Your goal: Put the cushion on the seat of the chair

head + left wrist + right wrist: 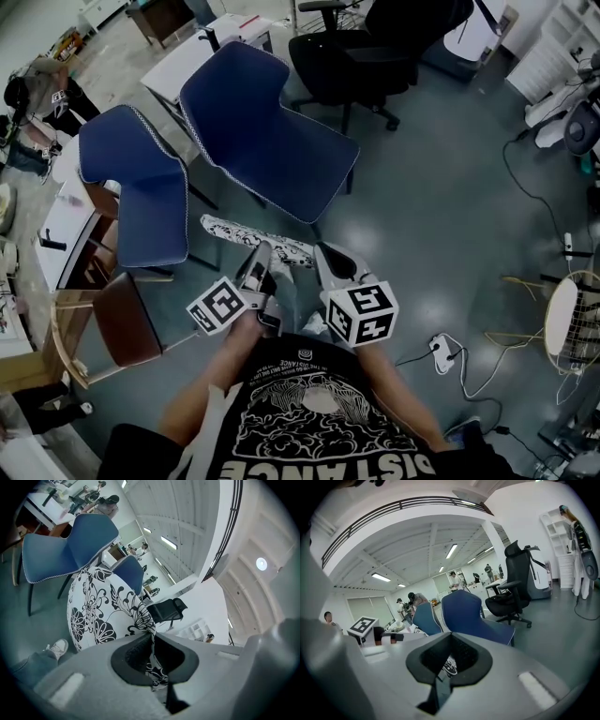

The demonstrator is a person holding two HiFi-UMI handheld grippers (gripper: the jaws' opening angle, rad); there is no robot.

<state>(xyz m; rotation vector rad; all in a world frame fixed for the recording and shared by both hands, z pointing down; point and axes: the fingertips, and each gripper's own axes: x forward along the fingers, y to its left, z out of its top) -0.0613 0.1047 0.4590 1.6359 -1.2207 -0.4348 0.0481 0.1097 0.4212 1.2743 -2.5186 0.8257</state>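
Note:
A white cushion point(246, 232) printed with black flowers hangs edge-on in front of me, just short of the nearer blue chair point(272, 141). My left gripper point(260, 253) is shut on its near edge, and a fold of the fabric point(151, 641) is pinched between the pads, with the cushion's face point(98, 606) spreading out beyond. My right gripper point(328, 255) is shut on the same edge a little to the right, where a scrap of patterned cloth point(449, 665) shows between its pads. The blue chair's seat point(487, 629) lies ahead and is bare.
A second blue chair point(141, 187) stands to the left, and a black office chair point(366, 56) stands behind. At lower left is a wooden chair point(112, 323). A power strip with cables point(441, 347) lies on the floor at right, near a white wire stool point(572, 319). People stand at the far tables point(105, 503).

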